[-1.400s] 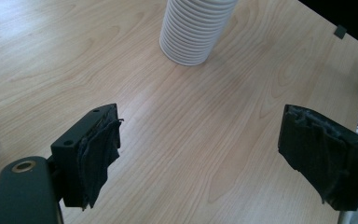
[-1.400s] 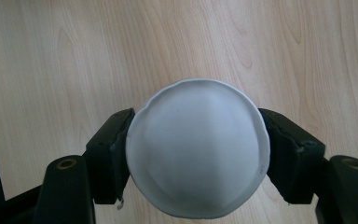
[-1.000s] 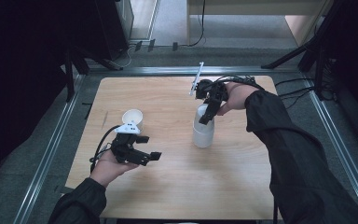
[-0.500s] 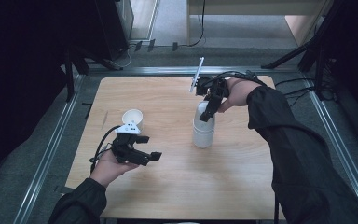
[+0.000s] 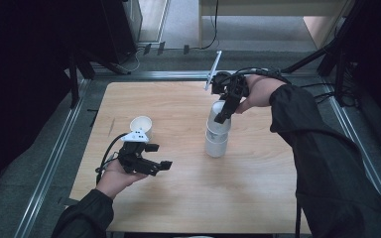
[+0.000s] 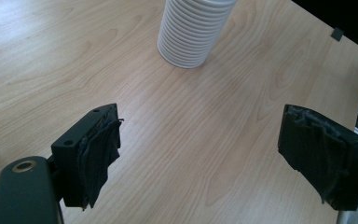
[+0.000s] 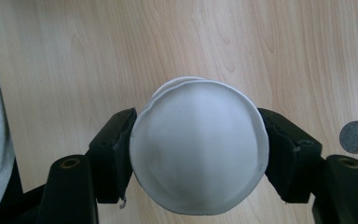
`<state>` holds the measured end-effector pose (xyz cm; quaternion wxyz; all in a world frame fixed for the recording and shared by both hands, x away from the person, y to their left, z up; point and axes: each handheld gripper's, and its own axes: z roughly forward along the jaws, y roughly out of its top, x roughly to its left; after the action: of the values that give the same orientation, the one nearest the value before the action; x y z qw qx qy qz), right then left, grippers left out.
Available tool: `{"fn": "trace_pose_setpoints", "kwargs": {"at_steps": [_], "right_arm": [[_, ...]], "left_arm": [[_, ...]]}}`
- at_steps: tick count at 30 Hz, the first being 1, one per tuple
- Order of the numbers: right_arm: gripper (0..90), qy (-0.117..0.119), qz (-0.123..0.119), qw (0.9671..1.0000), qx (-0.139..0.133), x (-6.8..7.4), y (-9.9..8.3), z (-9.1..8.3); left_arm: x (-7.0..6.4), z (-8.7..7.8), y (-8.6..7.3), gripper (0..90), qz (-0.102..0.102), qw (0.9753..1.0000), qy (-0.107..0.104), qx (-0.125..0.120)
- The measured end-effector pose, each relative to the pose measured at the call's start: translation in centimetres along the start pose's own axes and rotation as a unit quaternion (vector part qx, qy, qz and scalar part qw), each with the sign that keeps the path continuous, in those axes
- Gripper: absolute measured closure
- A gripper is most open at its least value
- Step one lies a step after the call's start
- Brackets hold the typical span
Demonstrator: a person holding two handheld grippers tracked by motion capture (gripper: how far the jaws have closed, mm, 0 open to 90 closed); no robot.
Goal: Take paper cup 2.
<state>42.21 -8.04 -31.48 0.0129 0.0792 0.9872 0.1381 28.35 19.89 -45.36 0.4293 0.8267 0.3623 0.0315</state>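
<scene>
My right gripper (image 7: 198,154) clamps the top cup (image 7: 198,149) of the white stack (image 5: 217,136); my left gripper (image 5: 151,166) hovers with jaws spread wide beside a lone cup (image 5: 141,125).

Even overhead light falls on the bench (image 5: 178,208) in the high view, leaving its pale wood bright while the surroundings sink to near black and the dark sleeves lose all detail. That view is soft and slightly grainy. Shadows on the wood are faint and short, as beside the cup stack (image 5: 217,133). The left gripper view is sharper on the wood grain, with the near tongs (image 6: 205,154) slightly blurred. In the right gripper view the top cup (image 7: 198,147) is softly lit, without glare.
</scene>
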Motion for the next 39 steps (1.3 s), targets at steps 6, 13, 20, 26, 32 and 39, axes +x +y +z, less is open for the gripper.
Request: {"fn": "trace_pose_setpoints", "kwargs": {"at_steps": [6, 13, 20, 26, 32, 39], "right_arm": [[33.8, -0.008, -0.003, 0.9999, -0.013, 0.4, -0.3, -1.6], [33.8, -0.012, 0.000, 0.9992, -0.039, 0.8, -1.0, -3.5], [33.8, -0.009, -0.009, 0.9984, -0.055, 1.9, -1.5, -5.2], [33.9, -0.001, -0.020, 0.9977, -0.064, 3.0, -1.9, -5.9], [34.0, 0.010, -0.024, 0.9952, -0.094, 3.9, -2.4, -5.4], [34.1, 0.028, -0.034, 0.9923, -0.116, 5.1, -3.2, -3.6]], "left_arm": [[0.0, 0.1, 0.0, 13.8, 0.002, 1.0000, -0.002, 0.002], [0.0, 0.1, 0.0, 13.8, 0.005, 1.0000, 0.001, 0.003], [0.1, 0.2, 0.0, 13.8, 0.002, 1.0000, -0.001, 0.002], [0.1, 0.2, 0.1, 13.8, 0.003, 1.0000, -0.004, -0.003], [0.0, 0.2, 0.1, 13.8, 0.003, 1.0000, -0.005, -0.008], [-0.2, 0.2, 0.2, 13.8, 0.009, 0.9998, -0.010, -0.013]]}}
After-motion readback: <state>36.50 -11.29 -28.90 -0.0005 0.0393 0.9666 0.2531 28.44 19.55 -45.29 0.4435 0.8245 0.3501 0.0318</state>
